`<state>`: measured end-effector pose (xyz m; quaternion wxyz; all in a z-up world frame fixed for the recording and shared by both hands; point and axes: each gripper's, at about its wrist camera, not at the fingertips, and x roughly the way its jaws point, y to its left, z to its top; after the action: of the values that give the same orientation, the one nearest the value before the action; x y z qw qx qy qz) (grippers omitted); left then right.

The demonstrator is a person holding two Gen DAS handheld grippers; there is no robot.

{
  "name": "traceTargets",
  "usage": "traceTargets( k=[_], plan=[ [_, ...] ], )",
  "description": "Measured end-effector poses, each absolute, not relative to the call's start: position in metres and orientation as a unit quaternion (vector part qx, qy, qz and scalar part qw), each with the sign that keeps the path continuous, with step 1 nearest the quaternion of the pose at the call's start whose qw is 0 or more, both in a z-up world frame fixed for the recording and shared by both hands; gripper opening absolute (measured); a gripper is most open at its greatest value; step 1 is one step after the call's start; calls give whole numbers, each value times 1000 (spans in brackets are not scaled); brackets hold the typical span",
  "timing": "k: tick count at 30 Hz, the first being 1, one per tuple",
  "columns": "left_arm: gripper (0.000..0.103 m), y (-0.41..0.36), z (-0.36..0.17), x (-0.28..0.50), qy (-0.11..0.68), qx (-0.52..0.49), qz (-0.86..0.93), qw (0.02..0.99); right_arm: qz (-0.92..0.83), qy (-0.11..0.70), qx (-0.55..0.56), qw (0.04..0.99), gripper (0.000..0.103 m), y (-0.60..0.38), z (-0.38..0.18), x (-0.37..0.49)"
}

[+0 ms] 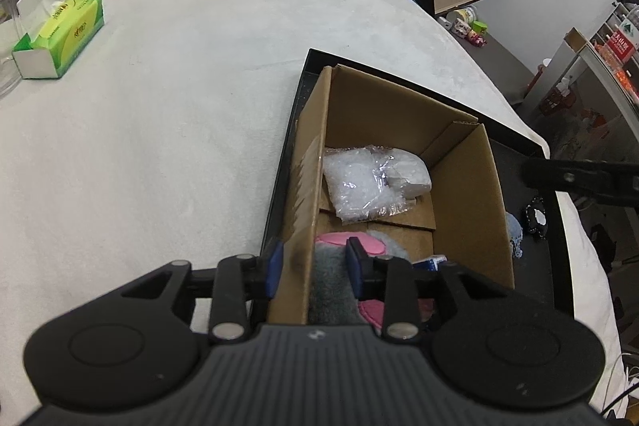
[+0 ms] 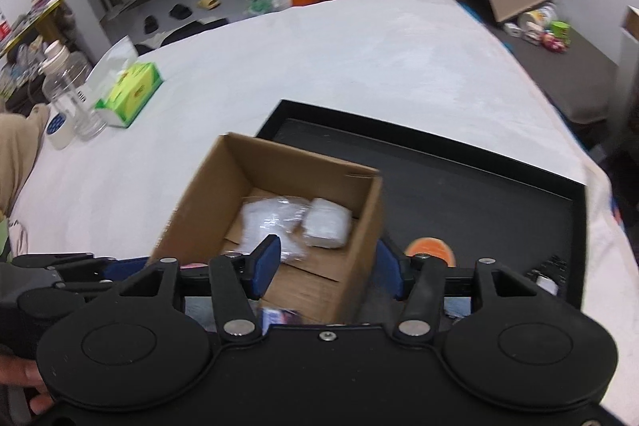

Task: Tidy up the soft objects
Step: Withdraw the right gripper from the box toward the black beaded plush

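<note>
Straddling the cardboard box [image 1: 399,154] wall with left hand-held gripper [image 1: 315,266] apart, near the black tray's [image 1: 515,138] left edge. Pinching the grey-pink plush [image 1: 331,290] inside anywhere: light, squashy, unbreakable. Right hand-held gripper [image 2: 325,264] apart, empty.

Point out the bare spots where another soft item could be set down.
Free: white cloth between tissue box and black tray; tray floor right of the cardboard box. Crowded: the box's near end and the tray's near right corner.
</note>
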<state>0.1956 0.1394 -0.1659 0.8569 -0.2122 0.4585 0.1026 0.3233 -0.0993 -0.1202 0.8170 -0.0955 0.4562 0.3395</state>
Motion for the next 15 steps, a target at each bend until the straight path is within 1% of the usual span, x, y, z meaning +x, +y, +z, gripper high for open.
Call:
traceTargets(
  k=[1, 3, 4, 5, 9, 15],
  plan=[
    [38, 139, -165, 196, 459, -210, 104, 857, 336, 454, -93, 820, 60, -105, -120, 324],
    [48, 137, -164, 198, 460, -206, 106, 857, 329, 453, -88, 824, 62, -114, -119, 325],
    [50, 137, -163, 198, 461, -204, 108, 857, 325, 453, -84, 826, 65, -118, -120, 326],
    [55, 135, -162, 199, 462, -200, 109, 857, 320, 452, -80, 829, 68, -123, -120, 327],
    [69, 129, -157, 202, 463, -183, 114, 860, 299, 454, -69, 837, 71, -141, -126, 331],
    [74, 122, -154, 207, 471, -167, 117, 858, 278, 468, -51, 837, 72, -165, -139, 336]
  ],
)
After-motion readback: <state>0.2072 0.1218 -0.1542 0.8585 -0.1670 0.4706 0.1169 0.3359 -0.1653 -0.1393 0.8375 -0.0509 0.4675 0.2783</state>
